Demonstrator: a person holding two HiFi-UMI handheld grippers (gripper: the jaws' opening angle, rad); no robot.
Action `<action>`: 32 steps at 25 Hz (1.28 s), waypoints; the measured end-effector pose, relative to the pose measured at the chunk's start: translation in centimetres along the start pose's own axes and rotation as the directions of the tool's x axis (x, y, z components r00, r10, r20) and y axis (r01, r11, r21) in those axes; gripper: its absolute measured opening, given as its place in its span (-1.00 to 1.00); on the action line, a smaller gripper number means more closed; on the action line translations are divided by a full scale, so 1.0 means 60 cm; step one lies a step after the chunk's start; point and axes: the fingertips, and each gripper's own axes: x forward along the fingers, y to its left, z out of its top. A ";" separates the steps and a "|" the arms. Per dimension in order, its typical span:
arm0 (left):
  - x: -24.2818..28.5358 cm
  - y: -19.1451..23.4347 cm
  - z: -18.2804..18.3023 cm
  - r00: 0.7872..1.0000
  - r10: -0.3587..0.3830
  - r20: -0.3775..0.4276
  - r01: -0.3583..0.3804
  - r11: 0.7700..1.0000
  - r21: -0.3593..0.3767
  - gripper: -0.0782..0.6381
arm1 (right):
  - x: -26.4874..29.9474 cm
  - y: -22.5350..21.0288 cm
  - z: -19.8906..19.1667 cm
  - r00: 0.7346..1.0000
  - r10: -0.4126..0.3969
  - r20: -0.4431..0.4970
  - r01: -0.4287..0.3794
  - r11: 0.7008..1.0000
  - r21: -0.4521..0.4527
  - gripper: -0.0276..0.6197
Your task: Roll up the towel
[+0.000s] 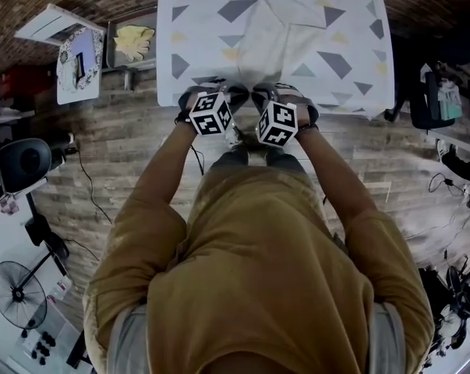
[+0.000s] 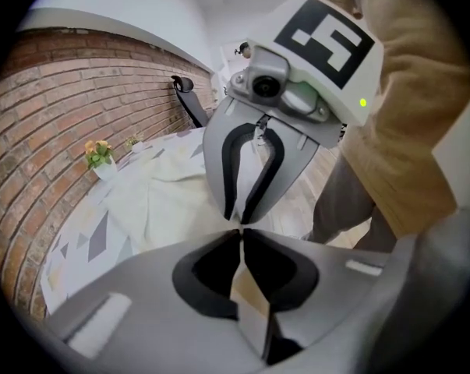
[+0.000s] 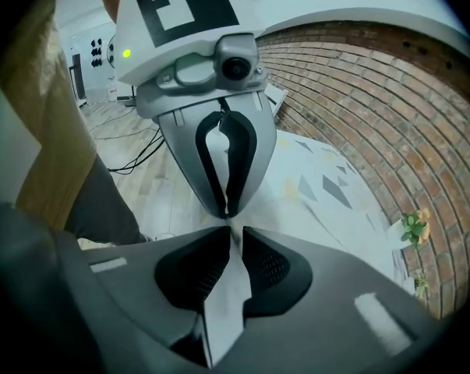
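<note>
Since the towel (image 1: 275,37) is soft, light cloth with no stiffness of its own, we judge that it will sag and crease wherever nothing supports it, so its near edge is the sensible place to take hold. It lies in the upper middle of the head view, on the patterned tabletop (image 1: 351,76), and reaches down to the near border. There the left hand-held gripper (image 2: 241,238) and the right hand-held gripper (image 3: 233,232) are both clenched on this edge, almost tip against tip, each with a pale strip of cloth between its jaws. In the upper left, a grey tray (image 1: 111,47) holds a pale yellow thing (image 1: 133,41) which we cannot identify.
</note>
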 end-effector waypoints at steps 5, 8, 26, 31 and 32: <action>-0.007 0.003 0.006 1.000 0.008 0.026 -0.007 0.999 -0.034 -0.56 | 0.009 0.001 -0.005 1.000 0.005 -0.013 -0.004 1.000 0.010 -0.81; -0.012 0.008 0.011 0.999 0.009 0.044 -0.007 0.999 -0.052 -0.56 | 0.008 -0.006 -0.002 1.000 -0.003 -0.005 0.003 0.999 0.038 -0.82; -0.034 0.085 0.021 0.992 -0.021 0.123 0.054 0.962 -0.269 -0.59 | 0.001 -0.055 -0.008 0.982 0.183 0.047 -0.188 0.920 0.344 -0.86; -0.024 0.083 0.020 0.990 -0.047 0.137 0.084 0.954 -0.286 -0.58 | 0.004 -0.083 -0.004 0.978 0.203 0.057 -0.210 0.905 0.370 -0.86; -0.019 0.084 0.020 0.989 -0.048 0.137 0.086 0.953 -0.290 -0.58 | 0.002 -0.089 0.000 0.977 0.204 0.063 -0.212 0.905 0.369 -0.86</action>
